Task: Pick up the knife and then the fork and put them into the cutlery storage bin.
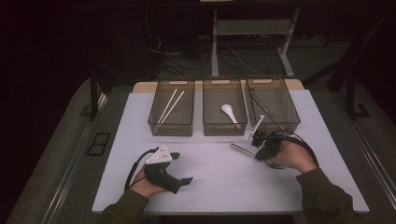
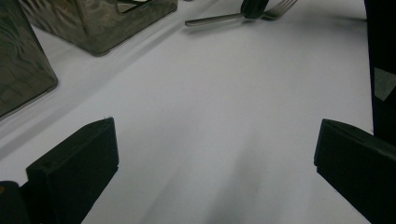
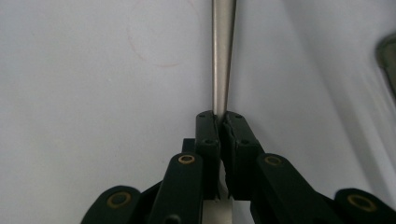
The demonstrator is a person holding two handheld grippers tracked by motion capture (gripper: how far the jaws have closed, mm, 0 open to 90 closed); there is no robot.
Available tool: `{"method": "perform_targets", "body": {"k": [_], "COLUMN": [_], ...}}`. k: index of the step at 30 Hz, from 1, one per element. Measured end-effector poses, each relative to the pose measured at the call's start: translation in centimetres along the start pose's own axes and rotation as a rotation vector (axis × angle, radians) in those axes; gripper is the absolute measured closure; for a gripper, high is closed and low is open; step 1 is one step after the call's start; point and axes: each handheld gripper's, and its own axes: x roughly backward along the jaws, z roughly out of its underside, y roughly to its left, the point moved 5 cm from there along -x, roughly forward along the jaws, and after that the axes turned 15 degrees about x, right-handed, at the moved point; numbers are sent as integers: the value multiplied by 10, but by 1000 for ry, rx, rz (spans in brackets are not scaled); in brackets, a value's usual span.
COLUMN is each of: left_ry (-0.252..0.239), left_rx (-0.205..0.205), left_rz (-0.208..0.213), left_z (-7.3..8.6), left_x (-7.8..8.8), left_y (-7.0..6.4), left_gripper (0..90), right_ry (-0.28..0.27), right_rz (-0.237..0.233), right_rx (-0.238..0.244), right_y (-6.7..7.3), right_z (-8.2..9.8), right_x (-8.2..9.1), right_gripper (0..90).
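Observation:
A metal fork (image 1: 240, 149) lies on the white tabletop (image 1: 215, 186) in front of the right-hand bin. My right gripper (image 1: 259, 152) is shut on its middle. In the right gripper view the jaws (image 3: 222, 116) pinch the fork's handle (image 3: 222, 56), which runs straight away from them. From the left gripper view the fork (image 2: 215, 19) is far off at the top, with the right gripper's black tip (image 2: 254, 7) on it. My left gripper (image 1: 182, 168) rests low at the front left of the table, open, with bare table between its fingertips (image 2: 215, 154).
Three clear dark bins stand in a row at the back. The left bin (image 1: 154, 122) holds white chopsticks (image 1: 169, 106), the middle bin (image 1: 224, 132) a white spoon (image 1: 229, 112), and the right bin (image 1: 294, 116) dark utensils (image 1: 261, 107). The table's edges drop to a dark floor.

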Motion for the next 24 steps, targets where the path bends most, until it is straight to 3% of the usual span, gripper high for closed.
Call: {"method": "perform_targets", "body": {"k": [10, 24], "left_ry": [1, 1], "left_rx": [-2, -4], "left_rz": [0, 1], "left_z": [0, 0], "left_x": [0, 0], "left_y": [0, 0], "left_gripper": [0, 0], "right_ry": [-82, -208], "right_rz": [13, 33], "right_rx": [-28, -115], "right_y": [-3, -10], "right_z": [12, 27], "right_x": [15, 35], "right_gripper": [846, 846]}}
